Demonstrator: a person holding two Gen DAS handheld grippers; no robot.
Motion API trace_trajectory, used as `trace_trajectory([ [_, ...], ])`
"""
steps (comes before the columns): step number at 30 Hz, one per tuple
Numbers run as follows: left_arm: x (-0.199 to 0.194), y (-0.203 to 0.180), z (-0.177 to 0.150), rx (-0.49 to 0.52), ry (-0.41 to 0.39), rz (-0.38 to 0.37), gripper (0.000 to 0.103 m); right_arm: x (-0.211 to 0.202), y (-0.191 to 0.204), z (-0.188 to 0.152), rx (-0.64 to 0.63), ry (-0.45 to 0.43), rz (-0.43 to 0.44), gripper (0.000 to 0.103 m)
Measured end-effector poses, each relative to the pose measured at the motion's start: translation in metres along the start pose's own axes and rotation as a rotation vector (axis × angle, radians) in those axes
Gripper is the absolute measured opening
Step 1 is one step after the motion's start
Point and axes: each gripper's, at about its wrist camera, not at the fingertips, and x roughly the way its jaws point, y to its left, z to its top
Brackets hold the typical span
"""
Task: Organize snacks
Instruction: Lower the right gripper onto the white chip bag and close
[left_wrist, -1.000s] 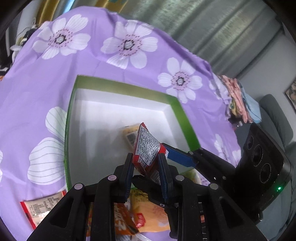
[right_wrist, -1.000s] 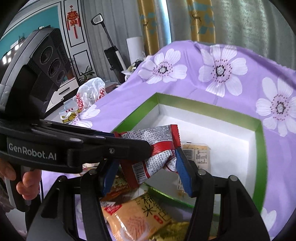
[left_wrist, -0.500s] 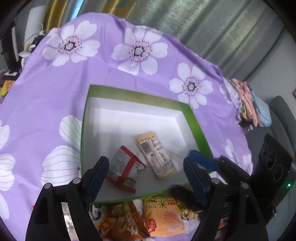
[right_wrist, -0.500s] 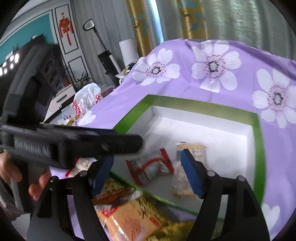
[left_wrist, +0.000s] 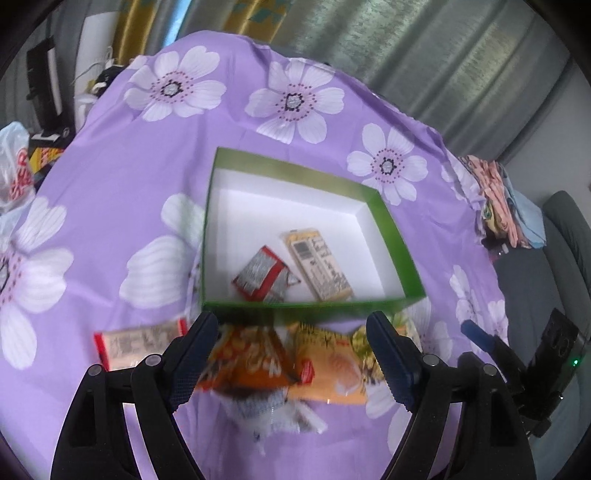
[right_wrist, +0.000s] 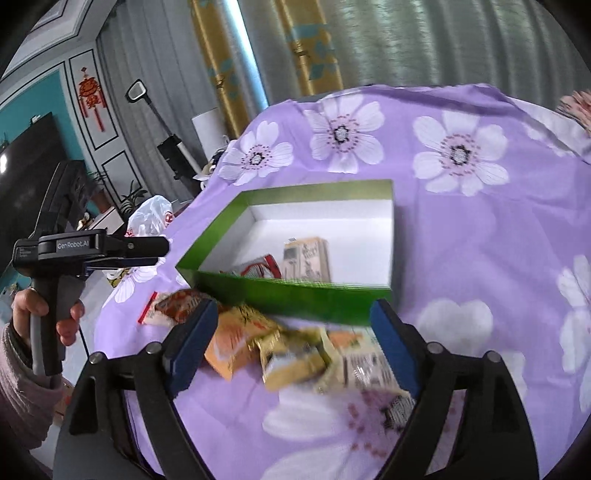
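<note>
A: Why do both claws hang back from the shallow green cardboard box with the white inside (left_wrist: 391, 236)?

B: My guess is they are lining up the next pick. The left claw (left_wrist: 291, 363) stands wide open with nothing in it, and so does the right claw (right_wrist: 291, 345).

A: Where are the snacks?

B: Two lie flat on the box floor: a red-and-silver foil packet (left_wrist: 260, 278) and, just beside it, a tan rectangular wrapper (left_wrist: 319, 264). The rest sit heaped on the purple flowered cloth over the desk (left_wrist: 122, 177), against the box's near wall: an orange crinkled bag (left_wrist: 247, 363), a yellow-orange pouch (left_wrist: 328, 369), and a red-edged pale packet (left_wrist: 138, 341) off alone.
</note>
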Motion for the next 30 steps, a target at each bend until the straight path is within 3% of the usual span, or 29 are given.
trace_trajectory([
  [13, -0.016, 0.023, -0.055, -0.055, 0.053, 0.052, 0.082, -0.014, 0.019, -0.046, 0.002, 0.060, 0.053, 0.085],
  [23, -0.004, 0.024, -0.093, -0.028, 0.092, -0.015, 0.082, 0.011, 0.055, -0.072, -0.042, 0.154, 0.140, 0.085],
  [30, 0.003, 0.027, -0.098, -0.035, 0.094, -0.058, 0.082, 0.034, 0.077, -0.077, -0.082, 0.196, 0.178, 0.085],
])
